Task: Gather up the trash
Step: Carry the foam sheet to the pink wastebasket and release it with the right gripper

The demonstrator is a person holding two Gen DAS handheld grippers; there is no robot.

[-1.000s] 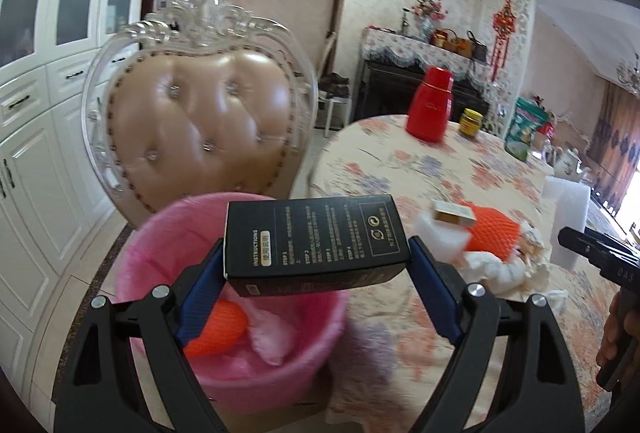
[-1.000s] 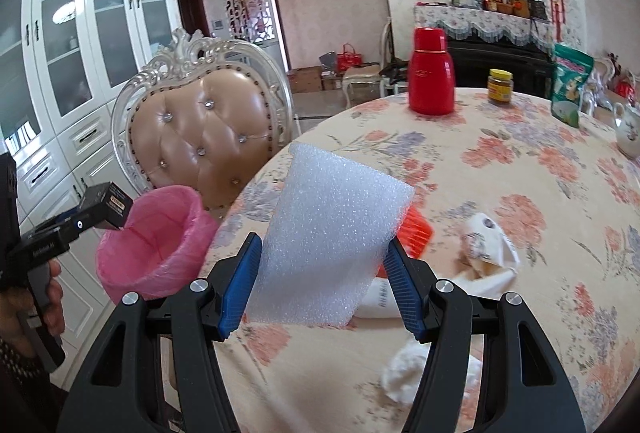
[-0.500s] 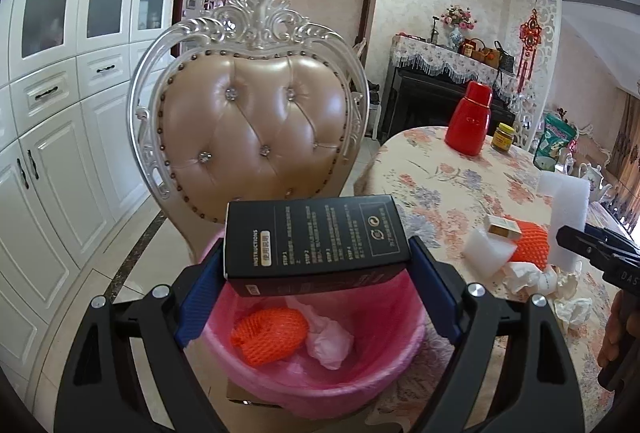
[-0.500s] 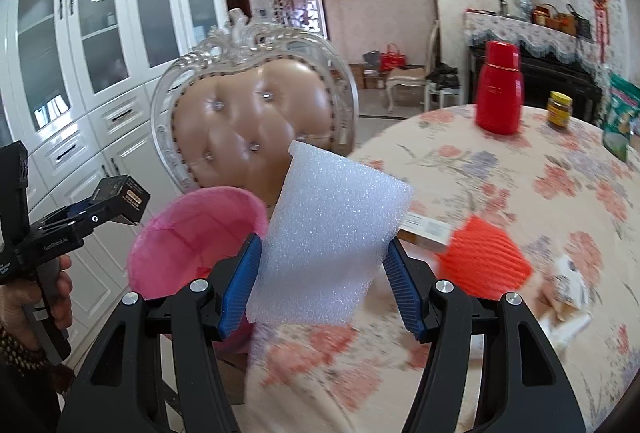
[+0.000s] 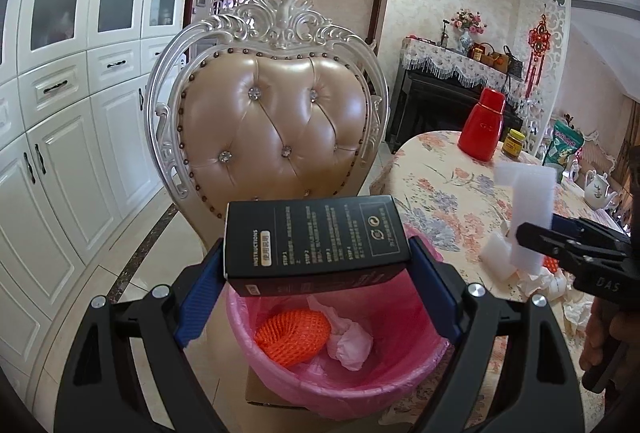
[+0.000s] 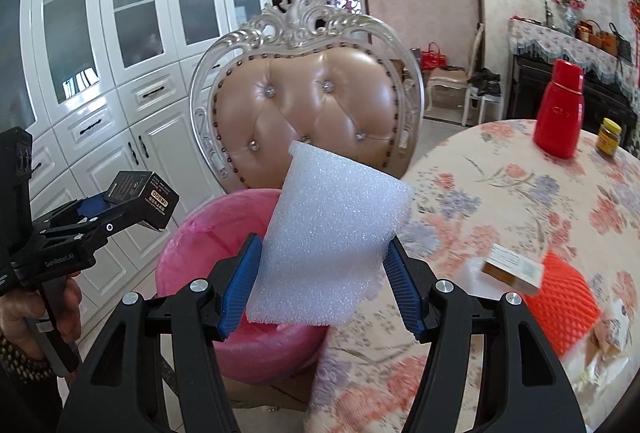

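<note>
My left gripper [image 5: 316, 265] is shut on a black box [image 5: 316, 237] and holds it right above the pink-lined trash bin [image 5: 400, 389]. The bin holds an orange foam net [image 5: 292, 335] and a crumpled tissue [image 5: 348, 343]. My right gripper [image 6: 320, 277] is shut on a white foam sheet [image 6: 332, 245], just right of the bin [image 6: 188, 245] and above the table edge. The left gripper with the box [image 6: 142, 199] shows at the left of the right wrist view. An orange net [image 6: 560, 301], a small carton [image 6: 514, 269] and crumpled paper [image 6: 604, 337] lie on the table.
A padded ornate chair [image 5: 276, 125] stands right behind the bin. White cabinets [image 5: 60, 153] line the left wall. The round table with a flowered cloth [image 6: 520, 201] carries a red flask [image 6: 560, 113] and a yellow-lidded jar [image 6: 609, 137] at the far side.
Both grippers have swung left from the table toward the bin. The black box now hangs over the bin's opening, and the foam sheet has come closer to the bin.
</note>
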